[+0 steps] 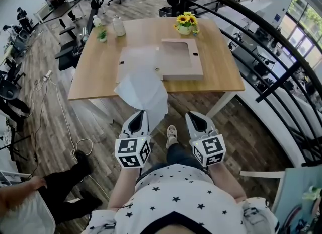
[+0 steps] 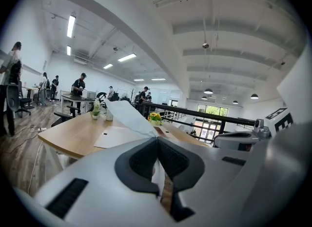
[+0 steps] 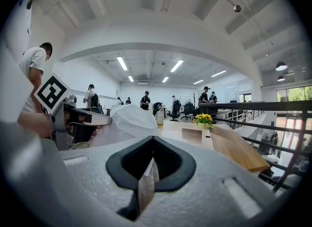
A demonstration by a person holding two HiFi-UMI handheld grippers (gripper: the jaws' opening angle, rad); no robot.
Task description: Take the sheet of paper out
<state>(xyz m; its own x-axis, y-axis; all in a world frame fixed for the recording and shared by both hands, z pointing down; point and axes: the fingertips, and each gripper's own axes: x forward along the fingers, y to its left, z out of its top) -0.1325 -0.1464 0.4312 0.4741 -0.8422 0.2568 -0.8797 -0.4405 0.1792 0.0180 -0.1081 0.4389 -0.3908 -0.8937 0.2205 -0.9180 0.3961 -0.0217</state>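
A thin white sheet of paper (image 1: 143,91) hangs crumpled past the near edge of the wooden table (image 1: 100,77). Its lower end is pinched in my left gripper (image 1: 140,114), which is shut on it. In the left gripper view the sheet of paper (image 2: 127,116) rises out of the closed left gripper (image 2: 157,140) toward the table. My right gripper (image 1: 197,116) is level with the left one, off the table, shut and holding nothing. The right gripper (image 3: 153,149) sees the paper (image 3: 130,119) to its left. An open shallow cardboard box (image 1: 181,59) lies on the table.
A flat pale sheet or lid (image 1: 135,63) lies left of the box. A pot of sunflowers (image 1: 185,22), a jar (image 1: 118,25), a bottle (image 1: 96,21) and a small plant (image 1: 102,35) stand at the far edge. A black railing (image 1: 261,31) runs at right. A person crouches at lower left (image 1: 60,187).
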